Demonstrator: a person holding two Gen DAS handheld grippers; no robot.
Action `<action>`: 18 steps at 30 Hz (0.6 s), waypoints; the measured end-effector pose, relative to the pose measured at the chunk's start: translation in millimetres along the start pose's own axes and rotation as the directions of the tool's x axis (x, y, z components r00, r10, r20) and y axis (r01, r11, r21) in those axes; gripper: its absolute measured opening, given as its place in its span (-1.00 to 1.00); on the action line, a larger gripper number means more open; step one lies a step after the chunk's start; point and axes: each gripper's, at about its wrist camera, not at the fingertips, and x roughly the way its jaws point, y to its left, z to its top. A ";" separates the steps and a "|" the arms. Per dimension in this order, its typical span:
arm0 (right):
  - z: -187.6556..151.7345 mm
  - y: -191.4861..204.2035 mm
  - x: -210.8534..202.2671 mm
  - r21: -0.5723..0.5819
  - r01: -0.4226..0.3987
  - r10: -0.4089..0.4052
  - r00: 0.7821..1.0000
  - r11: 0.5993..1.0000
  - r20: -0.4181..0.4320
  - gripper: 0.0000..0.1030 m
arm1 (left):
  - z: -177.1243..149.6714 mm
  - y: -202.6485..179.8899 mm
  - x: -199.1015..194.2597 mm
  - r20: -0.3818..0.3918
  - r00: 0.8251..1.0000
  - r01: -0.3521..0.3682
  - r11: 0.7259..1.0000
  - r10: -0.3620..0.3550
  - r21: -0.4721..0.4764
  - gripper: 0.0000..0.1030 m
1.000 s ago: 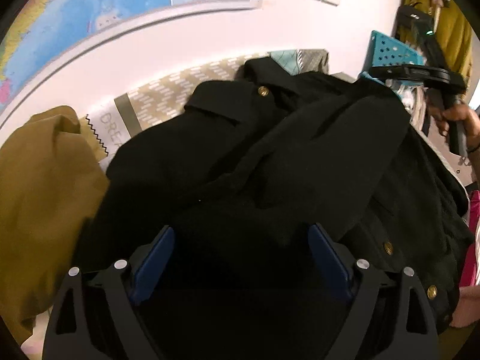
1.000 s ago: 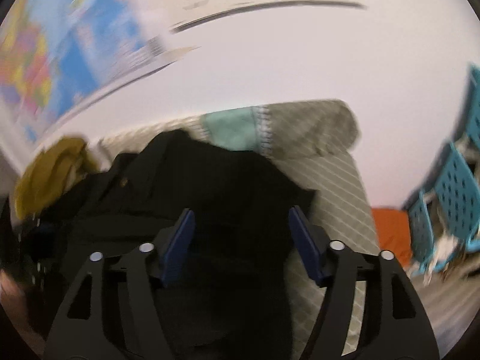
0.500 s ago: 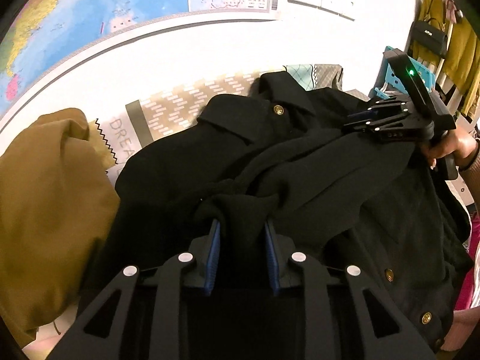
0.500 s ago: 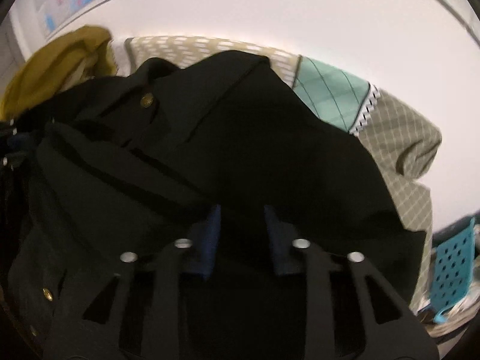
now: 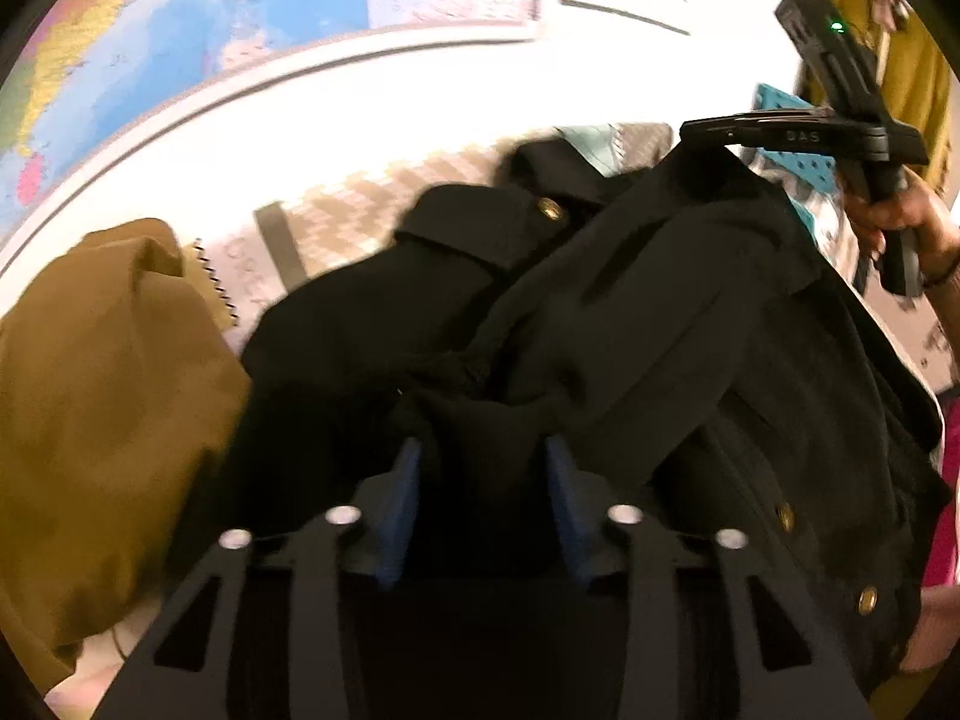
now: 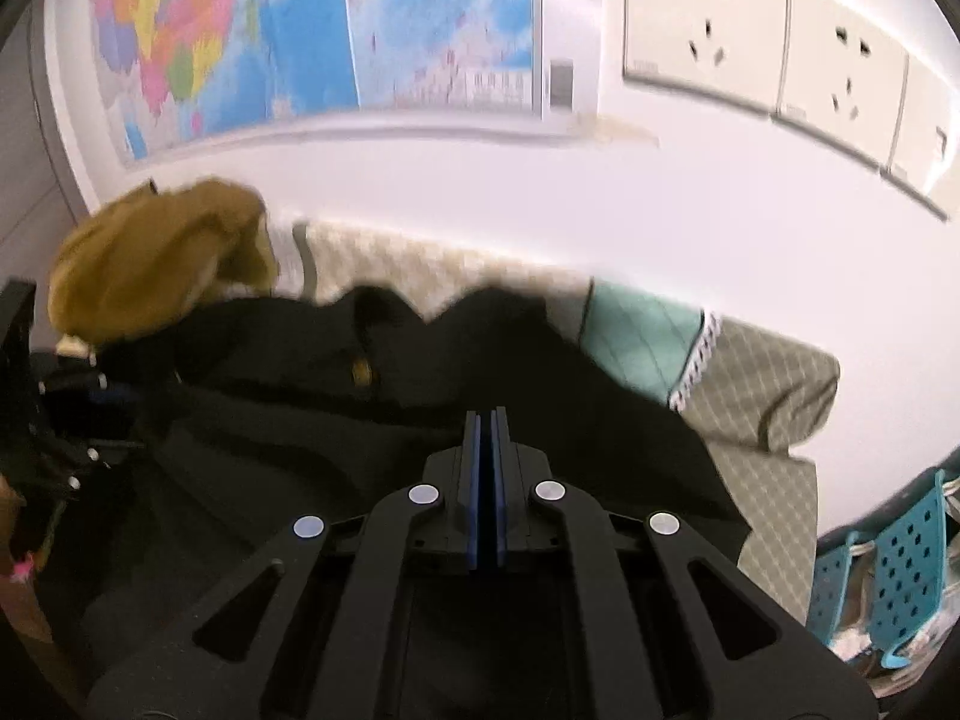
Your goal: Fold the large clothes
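Matt black cloth coat (image 5: 630, 312) with shiny brass-like buttons (image 5: 547, 208); glossy paper map (image 6: 336, 30).

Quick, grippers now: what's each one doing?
Left gripper: shut on a bunch of the black coat.
Right gripper: shut, pinching the coat's edge.

coat (image 5: 630, 312) on bed (image 6: 774, 480), garment (image 5: 102, 420) left, map (image 6: 300, 30) behind

Bright, motion-blurred, fisheye-warped edges
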 end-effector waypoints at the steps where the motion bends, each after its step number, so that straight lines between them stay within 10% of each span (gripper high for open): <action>1: 6.9 2.4 0.2 0.002 -0.014 0.014 1.000 1.000 0.019 -0.93 | 3.0 3.4 -2.1 0.016 0.999 -0.029 0.999 0.029 -0.018 -0.42; 6: 15.3 7.7 38.0 0.035 -0.002 0.004 0.999 0.999 -0.045 -0.76 | 4.2 22.3 -2.4 0.004 0.998 -0.068 0.993 0.068 -0.096 -0.38; 10: 0.4 -5.8 50.4 0.094 0.087 -0.078 0.993 0.992 -0.089 0.04 | -3.5 21.1 -0.3 -0.031 0.995 -0.096 0.994 0.094 -0.056 0.05; 18: -44.0 -27.4 -24.4 0.203 0.027 -0.036 0.999 0.979 0.040 0.02 | -5.4 15.1 -19.7 0.047 0.993 -0.108 0.994 0.108 -0.003 0.33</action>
